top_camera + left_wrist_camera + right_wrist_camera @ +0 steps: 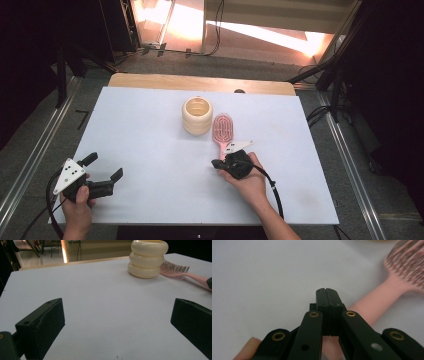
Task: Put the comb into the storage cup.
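A pink hairbrush [223, 129] lies bristles up on the white table top [150, 135], just right of a cream ribbed holder [197, 115]. My right gripper [216, 163] sits over the near end of the brush handle and points left. In the right gripper view its jaws [327, 291] are pressed together with nothing between them, and the pink handle [374, 305] runs out from beneath them towards the upper right. My left gripper [104, 167] rests at the front left, open and holding nothing. In the left gripper view its fingers [42, 327] stand wide apart, facing the holder [146, 258] and brush [175, 267].
A strip of wooden table [200, 82] shows beyond the white top's far edge. Dark frame posts and cables stand around the table on both sides. A cable [272, 187] trails from my right gripper past the wrist.
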A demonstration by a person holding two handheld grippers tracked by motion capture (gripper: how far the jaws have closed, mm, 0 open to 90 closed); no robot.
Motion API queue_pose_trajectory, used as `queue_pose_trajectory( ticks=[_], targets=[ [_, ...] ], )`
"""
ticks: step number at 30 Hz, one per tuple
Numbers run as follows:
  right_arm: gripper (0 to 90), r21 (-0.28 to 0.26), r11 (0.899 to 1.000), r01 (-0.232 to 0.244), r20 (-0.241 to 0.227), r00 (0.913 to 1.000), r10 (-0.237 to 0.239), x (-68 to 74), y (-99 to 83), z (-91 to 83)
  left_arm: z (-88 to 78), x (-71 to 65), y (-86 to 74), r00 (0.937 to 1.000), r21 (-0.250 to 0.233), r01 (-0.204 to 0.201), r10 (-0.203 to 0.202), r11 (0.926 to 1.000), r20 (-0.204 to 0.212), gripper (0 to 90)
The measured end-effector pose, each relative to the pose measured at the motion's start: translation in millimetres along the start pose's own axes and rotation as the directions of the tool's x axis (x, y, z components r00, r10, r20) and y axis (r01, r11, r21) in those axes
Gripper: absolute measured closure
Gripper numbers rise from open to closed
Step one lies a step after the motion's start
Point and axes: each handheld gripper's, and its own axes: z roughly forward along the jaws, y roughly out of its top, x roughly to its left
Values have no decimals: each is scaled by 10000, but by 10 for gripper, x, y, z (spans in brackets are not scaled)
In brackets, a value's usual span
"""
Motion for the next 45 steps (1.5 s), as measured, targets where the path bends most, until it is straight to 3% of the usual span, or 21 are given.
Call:
queue_pose_trajectory(
  ticks=[2, 4, 6, 10, 19, 25, 30, 45],
  targets=[
    [879, -319, 9990, -316, 251, 9992, 324, -118, 111, -52, 5, -5, 1, 10000, 23, 1, -1, 10000, -6, 0],
    [879, -363, 9989, -300, 334, 9990, 312, -160, 158, -51, 8, -8, 2, 10000, 26, -32, 32, 10000, -14, 0],
    [879, -438, 9983, -389, 543, 9977, 412, -282, 276, 6, 6, -8, 2, 10000, 41, -22, 22, 10000, -24, 0],
    [880, -365, 9975, -610, 656, 9958, 633, -399, 367, 121, 3, -3, 1, 10000, 20, -15, 15, 10000, 1, 0],
    [879, 251, 9979, -596, 933, 9940, 570, -450, 441, 363, 4, -5, 2, 10000, 45, -42, 42, 10000, 25, 0],
    [879, 534, 9973, -503, 1082, 9931, 443, -435, 424, 433, 6, -6, 2, 10000, 27, -46, 46, 10000, 39, 0],
    [880, 597, 9971, -477, 1171, 9923, 405, -433, 420, 424, 4, -6, 2, 10000, 29, -46, 46, 10000, 49, 0],
    [880, 508, 9953, -830, 1436, 9868, 749, -638, 354, 283, 7, -7, 1, 10000, 22, -56, 56, 10000, 35, 0]
  ],
)
